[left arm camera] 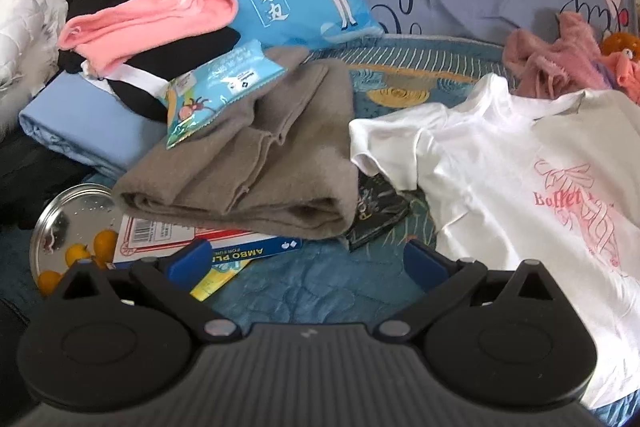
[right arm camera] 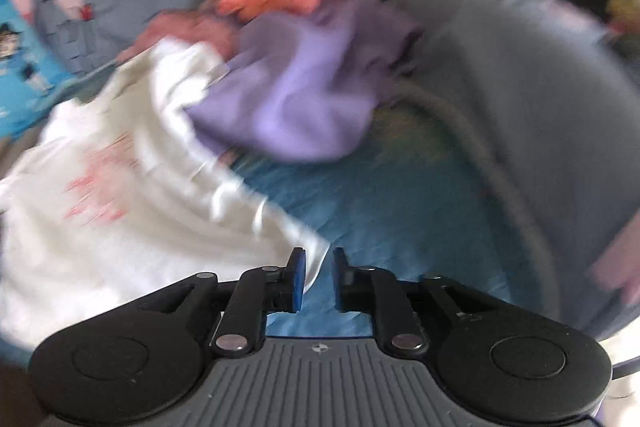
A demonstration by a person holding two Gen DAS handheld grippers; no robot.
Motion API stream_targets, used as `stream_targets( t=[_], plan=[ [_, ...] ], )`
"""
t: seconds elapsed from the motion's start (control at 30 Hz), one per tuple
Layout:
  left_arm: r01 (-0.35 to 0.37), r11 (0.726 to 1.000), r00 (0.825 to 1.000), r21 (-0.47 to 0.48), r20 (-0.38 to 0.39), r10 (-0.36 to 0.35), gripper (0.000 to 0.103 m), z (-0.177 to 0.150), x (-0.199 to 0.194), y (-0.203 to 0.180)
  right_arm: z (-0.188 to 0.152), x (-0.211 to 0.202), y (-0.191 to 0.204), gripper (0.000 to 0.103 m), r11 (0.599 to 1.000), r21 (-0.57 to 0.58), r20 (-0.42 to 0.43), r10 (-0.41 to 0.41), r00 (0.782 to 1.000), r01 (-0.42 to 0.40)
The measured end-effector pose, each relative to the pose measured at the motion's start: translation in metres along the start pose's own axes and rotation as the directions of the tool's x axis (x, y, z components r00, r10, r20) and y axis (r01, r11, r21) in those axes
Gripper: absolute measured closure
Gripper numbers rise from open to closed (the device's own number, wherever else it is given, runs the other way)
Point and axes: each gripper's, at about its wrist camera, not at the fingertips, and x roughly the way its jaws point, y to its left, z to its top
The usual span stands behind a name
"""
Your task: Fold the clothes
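A: Where is there open room on the bed?

B: A bare patch of the blue bedspread point(left arm camera: 304, 291) lies right ahead of the left gripper point(left arm camera: 308, 261), between a boxed item point(left arm camera: 192, 247) at the left and the white T-shirt point(left arm camera: 520, 195) at the right. Left of it the space is crowded: a folded brown garment point(left arm camera: 256, 171) sits on that box, a snack packet point(left arm camera: 216, 95) lies on the brown garment's upper edge, and a metal plate point(left arm camera: 68, 211) with small oranges sits at the near left. In the right wrist view, open blue bedspread point(right arm camera: 400, 211) stretches ahead and to the right, up to a grey quilt point(right arm camera: 560, 99).

A: What is cut off or hard to read?

B: The shirt's lower hem runs behind the left gripper's body and out of frame. The right wrist view is badly smeared; a purple garment point(right arm camera: 304, 99) and something orange-pink behind it show only as shapes.

A: And the shirt relative to the tongs?

B: The shirt lies spread flat, print up, just right of the left gripper, whose jaws stand wide apart with nothing between them. A corner of the shirt point(right arm camera: 120, 211) reaches the right gripper point(right arm camera: 318, 279); its jaws stand slightly apart, cloth against the left finger, no grip visible.
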Motion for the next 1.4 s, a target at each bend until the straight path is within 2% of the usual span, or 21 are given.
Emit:
stream_targets(
  t=[0.07,0.13,0.2,0.27,0.33,0.4,0.47,0.53,0.6,0.63,0.7,0.83,0.9,0.93,0.97,1.0,1.1,1.17,1.3,1.4],
  plan=[
    [0.0,1.0,1.0,0.006,-0.007,0.0,0.0,-0.001,0.002,-0.001,0.011,-0.009,0.014,0.084,0.996,-0.09,0.1,-0.013,0.995,0.022],
    [0.001,1.0,1.0,0.019,-0.009,-0.001,0.0,-0.001,0.003,-0.004,0.023,-0.018,0.028,0.084,0.983,-0.177,0.2,-0.016,0.98,0.052],
    [0.011,0.999,1.0,0.033,-0.009,-0.011,0.0,-0.001,0.004,-0.008,0.037,-0.019,0.059,0.084,0.952,-0.307,0.26,0.097,0.961,-0.013],
    [0.032,0.998,0.999,0.048,-0.013,-0.031,0.0,-0.001,0.006,-0.012,0.049,-0.016,0.1,0.084,0.883,-0.461,0.278,0.243,0.929,-0.093],
    [0.048,0.997,0.999,0.068,-0.018,-0.047,0.0,-0.002,0.008,-0.017,0.057,-0.007,0.146,0.084,0.783,-0.597,0.254,0.392,0.884,-0.176],
    [0.052,0.994,0.999,0.093,-0.017,-0.05,0.0,-0.003,0.009,-0.023,0.06,0.014,0.199,0.086,0.65,-0.728,0.196,0.5,0.843,-0.216],
    [0.046,0.992,0.999,0.115,-0.008,-0.045,0.0,-0.003,0.009,-0.027,0.056,0.037,0.244,0.087,0.485,-0.856,0.151,0.566,0.81,-0.179],
    [0.047,0.992,0.999,0.121,-0.003,-0.046,0.0,-0.002,0.009,-0.028,0.05,0.059,0.287,0.088,0.295,-0.95,0.105,0.609,0.786,-0.102],
    [0.051,0.992,0.999,0.117,-0.004,-0.051,0.0,-0.001,0.01,-0.027,0.047,0.083,0.321,0.088,0.117,-0.993,0.073,0.619,0.782,0.001],
    [0.053,0.992,0.999,0.113,-0.008,-0.053,0.0,0.0,0.012,-0.026,0.05,0.091,0.332,0.088,0.065,-0.998,0.045,0.616,0.786,0.007],
    [0.054,0.993,0.998,0.104,-0.018,-0.052,0.0,0.001,0.016,-0.024,0.058,0.105,0.354,0.088,-0.026,-1.0,-0.014,0.605,0.796,0.002],
    [0.051,0.995,0.998,0.092,-0.043,-0.047,0.0,0.004,0.025,-0.02,0.066,0.124,0.388,0.088,-0.152,-0.987,-0.129,0.547,0.827,-0.054],
    [0.052,0.995,0.997,0.084,-0.058,-0.048,0.0,0.005,0.029,-0.019,0.066,0.132,0.397,0.088,-0.216,-0.973,-0.186,0.518,0.835,-0.083],
    [0.052,0.995,0.997,0.082,-0.065,-0.046,0.0,0.005,0.03,-0.019,0.064,0.134,0.402,0.097,-0.227,-0.97,-0.19,0.517,0.835,-0.08],
    [0.05,0.995,0.997,0.081,-0.07,-0.045,0.0,0.004,0.031,-0.018,0.064,0.134,0.402,0.098,-0.223,-0.972,-0.18,0.529,0.829,-0.069],
    [0.048,0.995,0.996,0.082,-0.073,-0.042,0.0,0.004,0.032,-0.019,0.07,0.135,0.404,0.098,-0.19,-0.98,-0.156,0.552,0.819,-0.058],
    [0.046,0.995,0.996,0.084,-0.081,-0.039,0.0,0.004,0.034,-0.02,0.1,0.141,0.419,0.099,-0.017,-0.999,-0.038,0.591,0.806,-0.035],
    [0.048,0.995,0.995,0.084,-0.089,-0.04,0.0,0.004,0.037,-0.021,0.12,0.148,0.429,0.099,0.069,-0.997,0.012,0.588,0.809,-0.035],
    [0.032,0.995,0.994,0.096,-0.111,-0.021,0.0,0.003,0.042,-0.025,0.139,0.17,0.453,0.099,0.141,-0.99,0.098,0.538,0.837,0.026],
    [0.015,0.994,0.993,0.109,-0.121,-0.001,0.0,0.002,0.046,-0.027,0.142,0.189,0.466,0.099,0.18,-0.98,0.014,0.498,0.867,-0.088]
  ],
)
